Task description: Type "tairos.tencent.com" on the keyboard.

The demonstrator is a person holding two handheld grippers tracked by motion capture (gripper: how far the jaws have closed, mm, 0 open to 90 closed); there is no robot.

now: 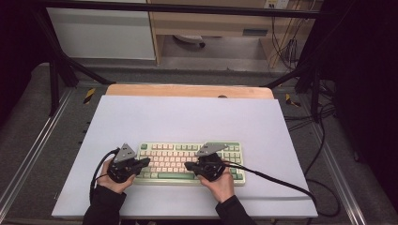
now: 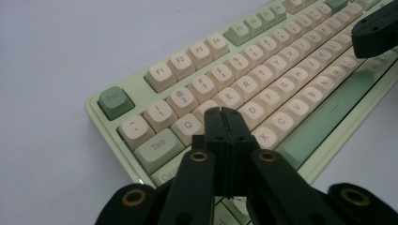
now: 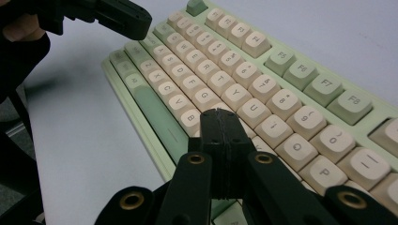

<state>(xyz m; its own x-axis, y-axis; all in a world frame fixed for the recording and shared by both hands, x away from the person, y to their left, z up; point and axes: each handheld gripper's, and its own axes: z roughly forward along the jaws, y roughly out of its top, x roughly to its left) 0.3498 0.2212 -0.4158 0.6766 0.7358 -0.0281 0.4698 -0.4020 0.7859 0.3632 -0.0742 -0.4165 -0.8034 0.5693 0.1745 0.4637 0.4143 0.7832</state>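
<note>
The left gripper [image 2: 222, 111] has its jaws pressed flat together with nothing between them, its tip hovering over the W and S keys, though whether it touches a key is hard to tell. The right gripper [image 3: 220, 112] is likewise closed and empty, poised above the H and J keys. Beneath both lies the green keyboard [image 1: 187, 163] (cream keys, green space bar), flat on the pale grey table [image 1: 187, 117], the two tips facing each other.
</note>
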